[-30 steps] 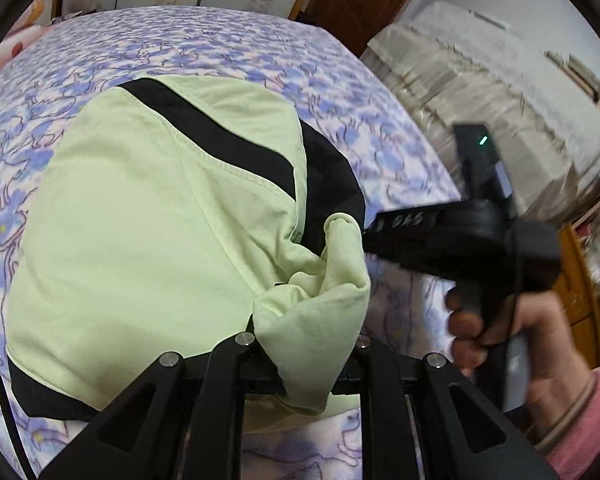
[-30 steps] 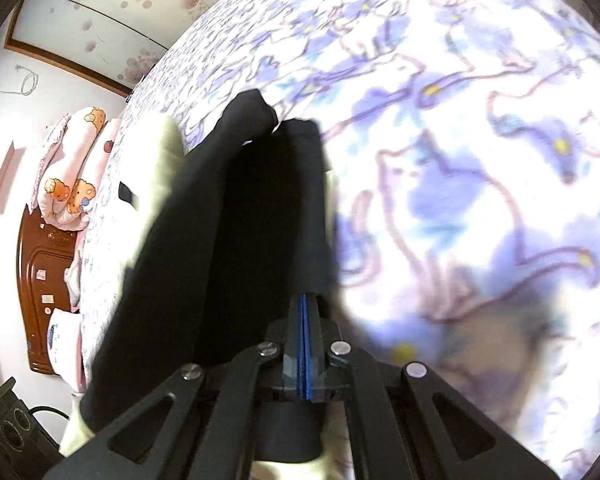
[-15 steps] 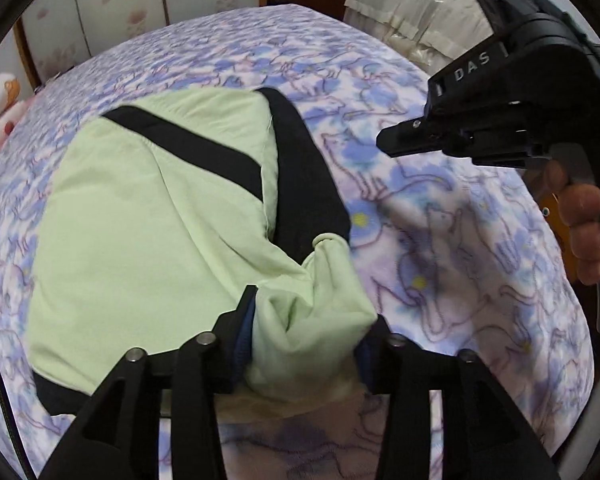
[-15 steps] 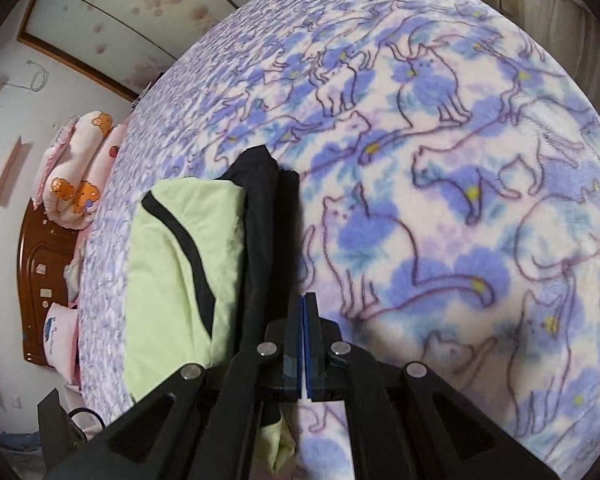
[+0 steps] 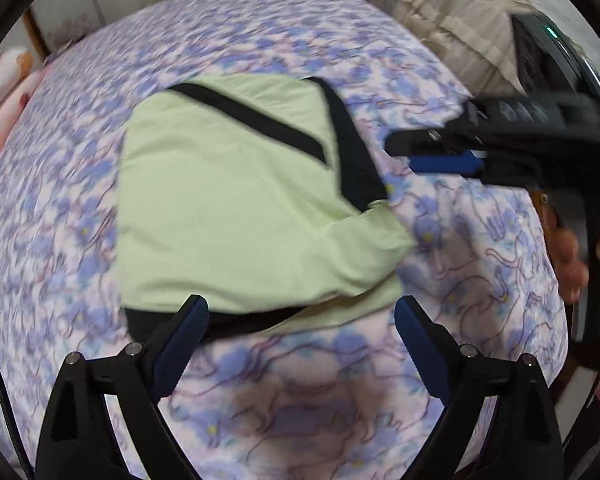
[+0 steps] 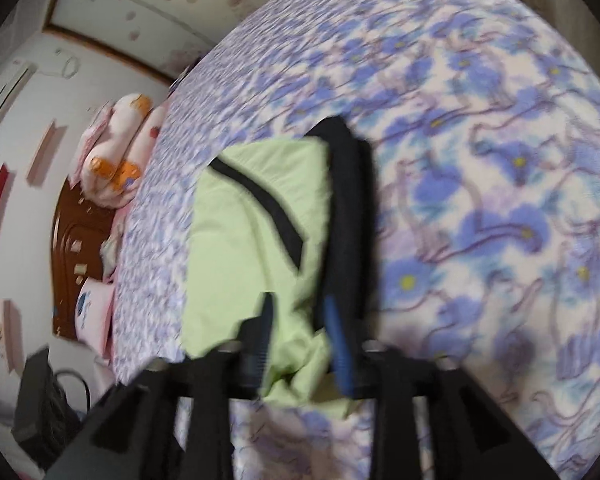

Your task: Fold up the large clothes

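A light green garment with black stripes (image 5: pixel 228 200) lies folded on the bed, its loose corner resting at the lower right. My left gripper (image 5: pixel 300 316) hovers over the garment's near edge; its jaws are opening wide with nothing gripped between them. My right gripper (image 6: pixel 300 314) is lifted above the garment's (image 6: pixel 244 240) black edge. Its jaws are opening too, and the cloth shows behind the gap, not pinched. In the left wrist view the right gripper (image 5: pixel 412 156) hangs to the right of the garment, held by a hand (image 5: pixel 572 256).
The bed (image 5: pixel 308 392) wears a purple and blue flower sheet. Pink pillows (image 6: pixel 116 160) and a brown wooden headboard (image 6: pixel 72 248) stand at its far end. A cloth-covered piece of furniture (image 5: pixel 440 12) stands beyond the bed's right side.
The left gripper let go of the green corner, opened wide and rose. The right gripper went from shut to partly open and lifted away. The garment now lies flat.
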A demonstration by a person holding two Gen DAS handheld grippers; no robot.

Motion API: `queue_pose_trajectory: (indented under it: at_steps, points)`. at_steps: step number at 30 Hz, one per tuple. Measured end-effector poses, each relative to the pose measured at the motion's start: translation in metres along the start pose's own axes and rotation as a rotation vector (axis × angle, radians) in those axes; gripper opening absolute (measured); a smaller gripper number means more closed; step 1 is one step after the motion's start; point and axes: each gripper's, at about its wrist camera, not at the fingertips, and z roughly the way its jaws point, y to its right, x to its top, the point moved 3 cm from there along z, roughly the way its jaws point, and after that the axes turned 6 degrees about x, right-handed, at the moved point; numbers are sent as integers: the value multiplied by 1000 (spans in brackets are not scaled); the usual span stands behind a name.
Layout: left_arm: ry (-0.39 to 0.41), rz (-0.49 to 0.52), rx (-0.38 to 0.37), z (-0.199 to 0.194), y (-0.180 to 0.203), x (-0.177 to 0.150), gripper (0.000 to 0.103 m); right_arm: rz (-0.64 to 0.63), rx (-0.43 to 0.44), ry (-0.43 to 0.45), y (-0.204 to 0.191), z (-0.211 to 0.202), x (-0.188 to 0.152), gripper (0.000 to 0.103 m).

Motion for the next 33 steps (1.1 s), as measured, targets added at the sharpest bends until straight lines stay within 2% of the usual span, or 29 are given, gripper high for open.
queue_pose_trajectory:
  at_steps: [4, 6, 8, 10, 15, 19, 23, 28, 32, 33]
  points:
    - [-42, -120, 32, 3, -45, 1, 93, 2, -17, -83, -9, 27, -11, 41]
    - [-54, -213, 39, 7, -77, 0, 94, -5, -16, -114, -14, 38, -15, 41]
    - [-72, -280, 20, 14, -100, -1, 94, -18, -36, -143, -17, 49, -17, 41]
    - [-114, -343, -19, 25, -124, -5, 94, -29, -91, -180, -18, 60, -19, 41]
    - [-215, -442, -134, 59, -160, -16, 94, -50, -195, -234, -14, 71, -25, 41]
    - [-264, -494, -178, 81, -177, -24, 94, 1, -193, -247, -2, 72, -33, 42]
    - [-293, -511, -206, 100, -186, -29, 94, 40, -184, -252, 4, 72, -40, 46]
    - [-321, -542, -279, 116, -187, -33, 94, 55, -173, -282, 4, 81, -44, 54]
    - [-322, -549, -308, 123, -187, -35, 94, 50, -190, -295, 3, 90, -40, 55]
    - [-324, -551, -313, 125, -187, -36, 94, 40, -186, -294, 1, 91, -39, 49]
